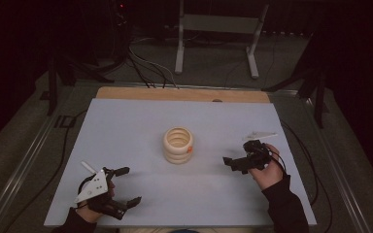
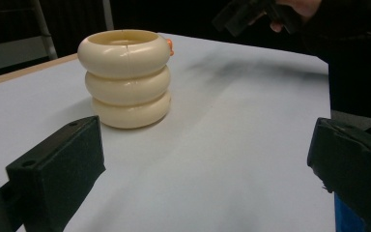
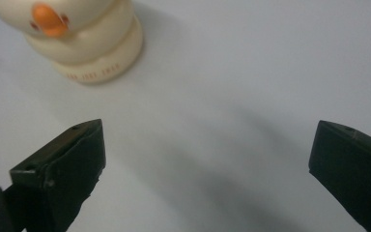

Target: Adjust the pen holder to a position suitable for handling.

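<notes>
**Cream ring stack sitting between two open grippers**

From the high view, a stack of three smooth, rounded cream rings (image 1: 178,145) is standing near the middle of the counter (image 1: 126,131), whose pale blue-grey matte sheet is lying over a wooden board showing along the far edge. A small orange knob is sticking out of the stack's side. The left gripper (image 1: 126,185) is resting near and to the left of the stack, well apart from it, its jaws spread wide and a grey three-cornered plate on top. The right gripper (image 1: 229,162) is being held by a hand (image 1: 267,170) to the right of the stack, pointing toward it.

In the left gripper view, the blocky black jaws are standing far apart with nothing between them; the glossy, hollow-centred stack is sitting ahead of the left jaw.

In the right gripper view, the jaws are also gaping wide over bare sheet, with the stack's orange knob (image 3: 48,19) facing them from beyond.
</notes>
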A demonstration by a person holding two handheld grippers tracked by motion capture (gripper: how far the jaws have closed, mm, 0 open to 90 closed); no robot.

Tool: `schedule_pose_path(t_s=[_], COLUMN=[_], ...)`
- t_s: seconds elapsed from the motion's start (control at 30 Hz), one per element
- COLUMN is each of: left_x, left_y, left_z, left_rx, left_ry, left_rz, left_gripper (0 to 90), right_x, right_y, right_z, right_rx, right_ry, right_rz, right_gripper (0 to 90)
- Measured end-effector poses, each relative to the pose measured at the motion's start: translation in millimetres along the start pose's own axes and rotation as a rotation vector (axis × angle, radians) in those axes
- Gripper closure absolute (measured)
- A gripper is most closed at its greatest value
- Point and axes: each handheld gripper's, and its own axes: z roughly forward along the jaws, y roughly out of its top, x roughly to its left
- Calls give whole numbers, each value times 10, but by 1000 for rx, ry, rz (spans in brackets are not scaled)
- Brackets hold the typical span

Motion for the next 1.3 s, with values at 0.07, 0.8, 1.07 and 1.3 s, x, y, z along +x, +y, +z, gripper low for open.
schedule_pose_path(t_s=[0.07, 0.8, 1.07, 1.3], left_x=[-1, 28, 44, 53], left_y=[0, -22, -29, -24], left_z=[1, 4, 32, 43], left_rx=[0, 6, 12, 11], left_ry=[0, 4, -2, -7], left_rz=[1, -4, -3, -5], left_gripper=[1, 1, 1, 1], right_x=[-12, -153, -186, -200], right_y=[-80, -715, -926, -950], right_z=[0, -186, -231, -240], right_rx=[1, -132, -169, -202], right_ry=[-2, -48, -96, -105], right_rz=[1, 28, 26, 18], right_gripper=[0, 0, 0, 0])
